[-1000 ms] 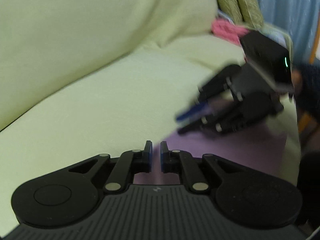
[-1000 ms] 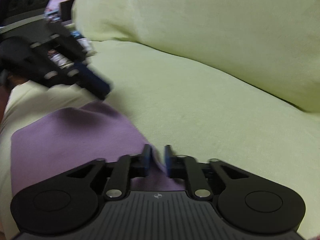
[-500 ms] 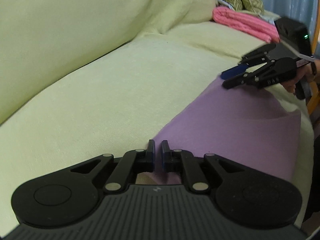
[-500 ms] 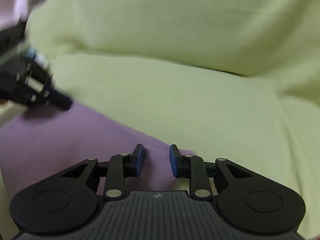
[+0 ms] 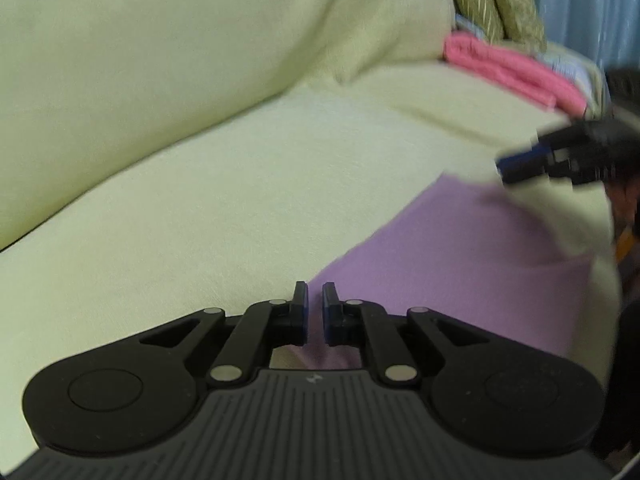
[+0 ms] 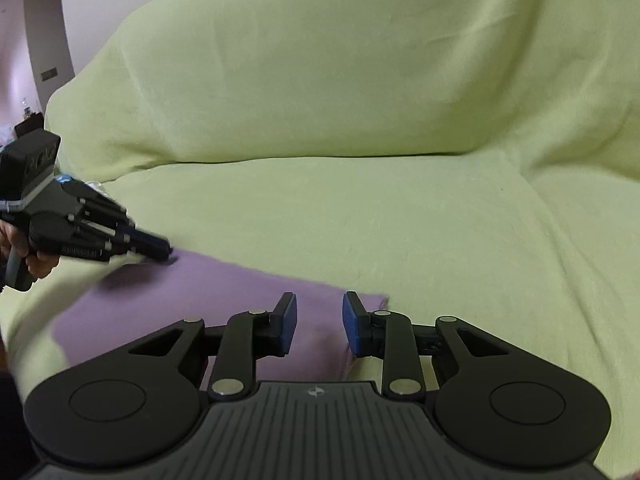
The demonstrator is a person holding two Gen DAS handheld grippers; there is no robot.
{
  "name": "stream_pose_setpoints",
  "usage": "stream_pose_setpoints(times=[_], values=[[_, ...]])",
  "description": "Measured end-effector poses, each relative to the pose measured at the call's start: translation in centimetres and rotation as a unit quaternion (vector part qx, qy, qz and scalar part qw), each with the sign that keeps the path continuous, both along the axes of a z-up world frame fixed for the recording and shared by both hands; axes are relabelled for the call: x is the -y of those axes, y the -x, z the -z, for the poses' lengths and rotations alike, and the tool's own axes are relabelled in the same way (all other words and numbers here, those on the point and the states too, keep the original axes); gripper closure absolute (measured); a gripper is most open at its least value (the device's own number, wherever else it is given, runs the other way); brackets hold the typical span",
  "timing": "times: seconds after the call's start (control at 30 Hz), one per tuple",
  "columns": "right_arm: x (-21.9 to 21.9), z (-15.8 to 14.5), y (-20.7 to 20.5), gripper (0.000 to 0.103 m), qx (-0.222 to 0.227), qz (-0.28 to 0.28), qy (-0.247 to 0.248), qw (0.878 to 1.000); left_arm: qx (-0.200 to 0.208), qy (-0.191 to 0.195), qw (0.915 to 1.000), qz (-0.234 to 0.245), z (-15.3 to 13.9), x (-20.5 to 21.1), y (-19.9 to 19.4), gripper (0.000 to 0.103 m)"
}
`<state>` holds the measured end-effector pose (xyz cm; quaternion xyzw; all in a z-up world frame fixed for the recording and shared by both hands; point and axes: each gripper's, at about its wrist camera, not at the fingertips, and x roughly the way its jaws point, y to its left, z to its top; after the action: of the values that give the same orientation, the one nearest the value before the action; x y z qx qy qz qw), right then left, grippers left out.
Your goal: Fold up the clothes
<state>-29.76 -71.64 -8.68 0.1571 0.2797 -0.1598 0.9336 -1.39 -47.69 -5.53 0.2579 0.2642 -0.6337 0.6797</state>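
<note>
A purple cloth [image 5: 472, 252] lies flat on the yellow-green sofa seat [image 5: 224, 184]; it also shows in the right wrist view [image 6: 208, 300]. My left gripper [image 5: 315, 304] is almost shut over the cloth's near corner, with a narrow gap and nothing seen between the pads. In the right wrist view it [image 6: 162, 250] touches the cloth's far left corner. My right gripper [image 6: 318, 314] is open just above the cloth's right end, holding nothing. In the left wrist view it [image 5: 506, 168] is blurred at the cloth's far end.
A folded pink garment [image 5: 508, 72] lies at the far end of the sofa, beside an olive striped cushion [image 5: 496, 4]. The sofa backrest [image 6: 340, 64] rises behind the seat. The seat's front edge drops off at the right of the left wrist view.
My right gripper has opened and moved off toward the cloth's right end. The cloth now lies spread flat on the seat. My left gripper stays at its corner.
</note>
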Motion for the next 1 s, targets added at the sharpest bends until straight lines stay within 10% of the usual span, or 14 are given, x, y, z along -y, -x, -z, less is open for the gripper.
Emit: stream_pose_setpoints(times=[0.27, 1.0], values=[[-0.1, 2.7, 6.6, 0.073, 0.03, 0.051, -0.164, 0.985, -0.024, -0.004, 0.9997, 0.006, -0.2, -2.2, 2.9, 0.095], [0.4, 4.4, 4.8, 0.088, 0.045, 0.028, -0.23, 0.972, -0.041, -0.023, 0.9989, 0.002, 1.9, -2.4, 3.4, 0.095]])
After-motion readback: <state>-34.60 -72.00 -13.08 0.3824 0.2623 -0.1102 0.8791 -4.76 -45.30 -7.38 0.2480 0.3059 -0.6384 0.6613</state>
